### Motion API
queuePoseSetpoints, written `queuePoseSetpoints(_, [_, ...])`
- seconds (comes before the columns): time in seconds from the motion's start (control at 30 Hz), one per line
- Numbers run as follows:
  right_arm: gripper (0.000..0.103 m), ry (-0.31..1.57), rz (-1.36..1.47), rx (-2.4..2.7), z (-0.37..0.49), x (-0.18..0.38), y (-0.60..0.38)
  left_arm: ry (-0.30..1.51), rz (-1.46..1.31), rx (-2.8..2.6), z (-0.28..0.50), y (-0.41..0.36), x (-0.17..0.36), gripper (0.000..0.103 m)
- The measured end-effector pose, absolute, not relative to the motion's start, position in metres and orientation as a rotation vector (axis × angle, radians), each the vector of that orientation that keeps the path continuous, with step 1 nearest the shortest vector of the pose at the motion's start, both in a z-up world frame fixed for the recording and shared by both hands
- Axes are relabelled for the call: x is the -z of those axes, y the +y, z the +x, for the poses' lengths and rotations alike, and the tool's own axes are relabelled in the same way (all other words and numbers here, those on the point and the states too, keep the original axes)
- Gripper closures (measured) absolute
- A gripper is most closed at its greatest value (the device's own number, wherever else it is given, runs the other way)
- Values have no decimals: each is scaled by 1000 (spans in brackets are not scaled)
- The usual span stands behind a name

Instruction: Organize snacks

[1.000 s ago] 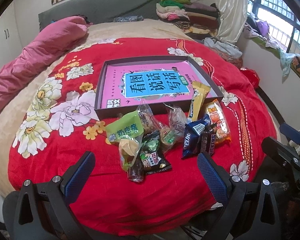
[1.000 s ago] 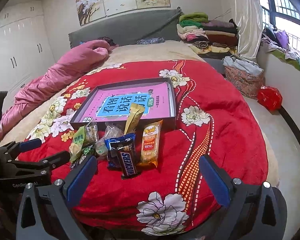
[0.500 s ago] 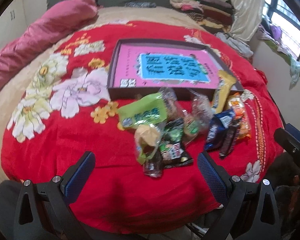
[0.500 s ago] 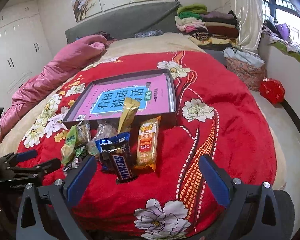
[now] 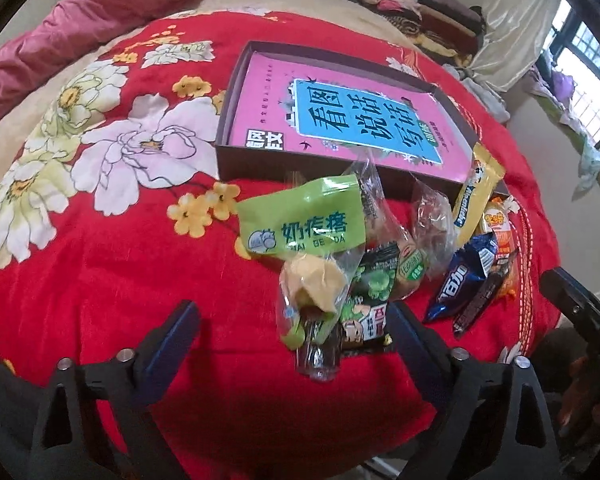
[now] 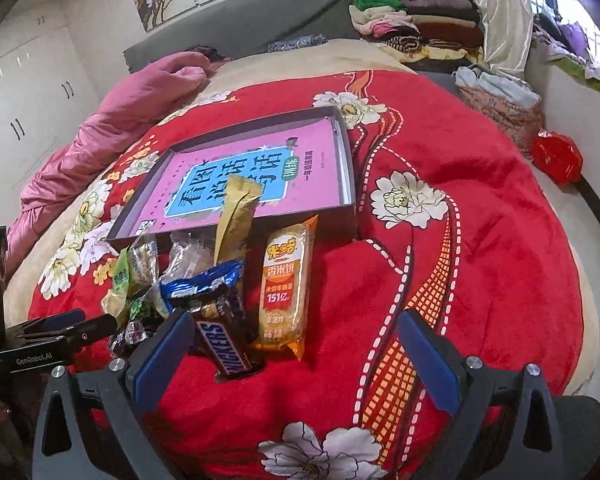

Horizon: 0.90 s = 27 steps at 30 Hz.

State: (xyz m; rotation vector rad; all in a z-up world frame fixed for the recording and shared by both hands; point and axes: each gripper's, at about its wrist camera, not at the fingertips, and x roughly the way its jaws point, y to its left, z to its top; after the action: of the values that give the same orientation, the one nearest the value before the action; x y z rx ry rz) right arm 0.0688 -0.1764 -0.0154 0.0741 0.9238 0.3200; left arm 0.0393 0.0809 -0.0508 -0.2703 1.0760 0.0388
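Note:
A pile of snacks lies on the red blanket in front of a dark shallow box (image 5: 236, 160) that holds a pink book. My left gripper (image 5: 292, 328) hovers low over the pile's near end, jaws closing. A green packet with a yellow pastry (image 5: 312, 280) and a clear-wrapped sweet (image 5: 318, 356) lie between its fingers, untouched by the pads. My right gripper (image 6: 296, 348) stands open over a Snickers bar (image 6: 224, 344) and an orange rice-cracker packet (image 6: 286, 284). A gold stick packet (image 6: 236, 216) leans on the box (image 6: 348, 168).
The floral red blanket (image 5: 100, 264) covers a round bed. A pink quilt (image 6: 112, 128) lies at the left. Folded clothes (image 6: 412, 20) are stacked at the back. A red bag (image 6: 556, 156) sits on the floor at the right.
Both grippers have sunk and come closer to the snack pile, which now looms larger. The left gripper's fingers have drawn nearer together.

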Motion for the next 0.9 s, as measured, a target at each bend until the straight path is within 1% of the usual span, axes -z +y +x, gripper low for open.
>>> queuePoseSetpoints(0.03, [0, 927, 75, -319, 71, 16, -176, 1083, -273, -29, 40, 80, 53, 26])
queuePoseSetpoints(0.07, [1, 933, 78, -324, 72, 18, -177, 1097, -275, -22, 41, 80, 56, 35])
queuePoseSetpoints(0.1, [1, 937, 78, -327, 73, 19, -177, 1110, -279, -18, 41, 80, 59, 38])
queuePoseSetpoints(0.27, [6, 958, 80, -337, 83, 25, -175, 1094, -326, 0, 48, 85, 60, 41])
queuePoseSetpoints(0.33, [10, 961, 83, -340, 87, 27, -176, 1091, -334, 12, 53, 85, 60, 41])
queuePoseSetpoints(0.4, [18, 974, 96, -346, 93, 31, -177, 1086, -343, 26, 58, 84, 60, 41])
queuePoseSetpoints(0.47, [23, 987, 95, -350, 97, 36, -175, 1080, -350, 35, 60, 85, 60, 43])
queuePoseSetpoints(0.53, [28, 1003, 80, -361, 102, 41, -170, 1078, -354, 47, 63, 85, 61, 46])
queuePoseSetpoints(0.6, [35, 1011, 62, -373, 105, 44, -165, 1078, -361, 56, 64, 85, 62, 52])
queuePoseSetpoints(0.63, [37, 1015, 47, -376, 107, 46, -162, 1079, -367, 63, 64, 86, 63, 54])
queuePoseSetpoints(0.7, [47, 1029, 32, -384, 112, 51, -157, 1079, -373, 69, 64, 87, 63, 57])
queuePoseSetpoints(0.73, [51, 1040, 31, -389, 114, 54, -156, 1077, -374, 72, 64, 88, 63, 58])
queuePoseSetpoints(0.8, [62, 1048, 36, -403, 117, 57, -154, 1075, -379, 80, 64, 90, 64, 60])
queuePoseSetpoints(0.83, [66, 1049, 45, -418, 118, 58, -154, 1074, -386, 84, 63, 91, 64, 61])
queuePoseSetpoints(0.9, [67, 1045, 55, -427, 117, 57, -156, 1075, -397, 94, 62, 94, 64, 63])
